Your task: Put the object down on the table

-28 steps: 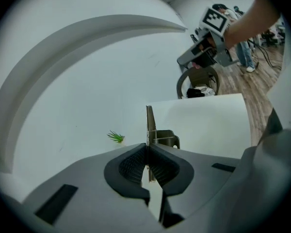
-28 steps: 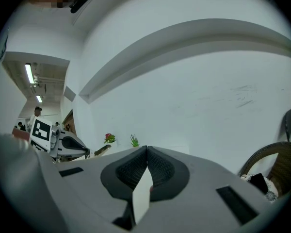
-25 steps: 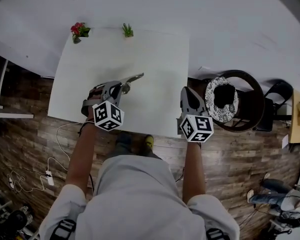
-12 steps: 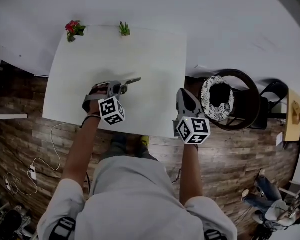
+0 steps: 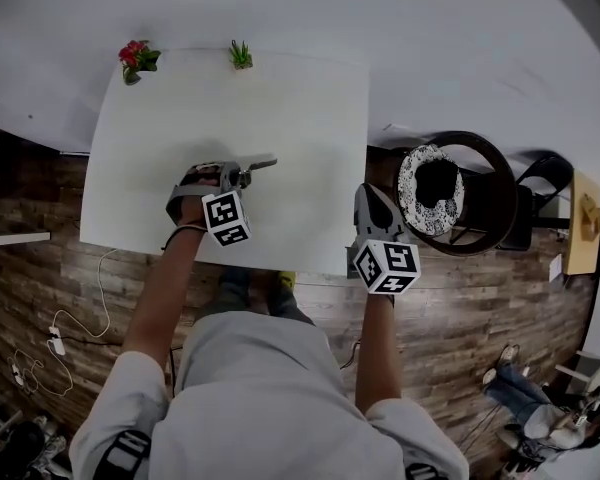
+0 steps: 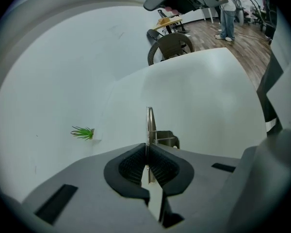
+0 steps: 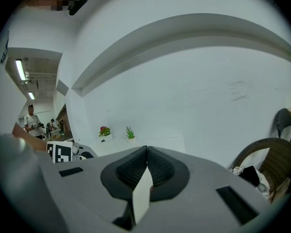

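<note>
Metal tool [image 5: 256, 164] is pinched edge-on in the left gripper [image 5: 238, 175], over the near-left part of the desk [image 5: 280, 108]. The gripper has been lowered and tipped down versus a second ago. Contact with the top can't be confirmed, so release is judged premature and a little more descent is likely needed. Right gripper [image 5: 366, 193] is held at the near-right corner, jaws pressed together on nothing. White top is otherwise bare up to a red flower pot [image 5: 132, 58] at the far-left corner and a green plant [image 5: 240, 55] on the far edge. A dark chair [image 5: 450, 193] is seen off the right edge, over a wood floor [image 5: 40, 268].
</note>
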Demonstrator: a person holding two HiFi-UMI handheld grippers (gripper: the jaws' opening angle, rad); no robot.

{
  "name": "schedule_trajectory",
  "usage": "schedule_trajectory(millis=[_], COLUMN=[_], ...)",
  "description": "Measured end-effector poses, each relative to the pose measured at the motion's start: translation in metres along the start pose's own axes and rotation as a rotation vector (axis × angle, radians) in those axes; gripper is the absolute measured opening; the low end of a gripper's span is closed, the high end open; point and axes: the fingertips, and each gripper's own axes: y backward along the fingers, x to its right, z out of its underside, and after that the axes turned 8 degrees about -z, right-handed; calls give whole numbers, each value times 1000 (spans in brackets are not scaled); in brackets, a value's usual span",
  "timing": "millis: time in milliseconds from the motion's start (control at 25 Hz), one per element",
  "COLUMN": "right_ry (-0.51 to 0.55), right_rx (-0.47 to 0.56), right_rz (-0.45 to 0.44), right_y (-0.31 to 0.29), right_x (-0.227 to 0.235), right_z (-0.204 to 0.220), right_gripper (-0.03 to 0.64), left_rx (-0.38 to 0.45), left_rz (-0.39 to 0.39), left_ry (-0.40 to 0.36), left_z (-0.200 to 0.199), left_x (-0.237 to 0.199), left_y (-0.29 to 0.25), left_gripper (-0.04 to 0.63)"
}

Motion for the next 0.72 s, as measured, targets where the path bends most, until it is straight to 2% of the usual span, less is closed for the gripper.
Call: schedule_trajectory(millis=[240, 720], right_ry=[-6, -13], right_rx=[-6, -21], right_rz=[11, 16], right_y=[-2, -4], right_x=[2, 4], right_z=[2, 9], right_gripper=[8, 8], left_rx=[-6, -5], left_rz=[28, 67], left_ry=[-36, -3], left_z=[2, 2], left_x=[9, 24], left_y=[-7, -11], left_gripper=[25, 39])
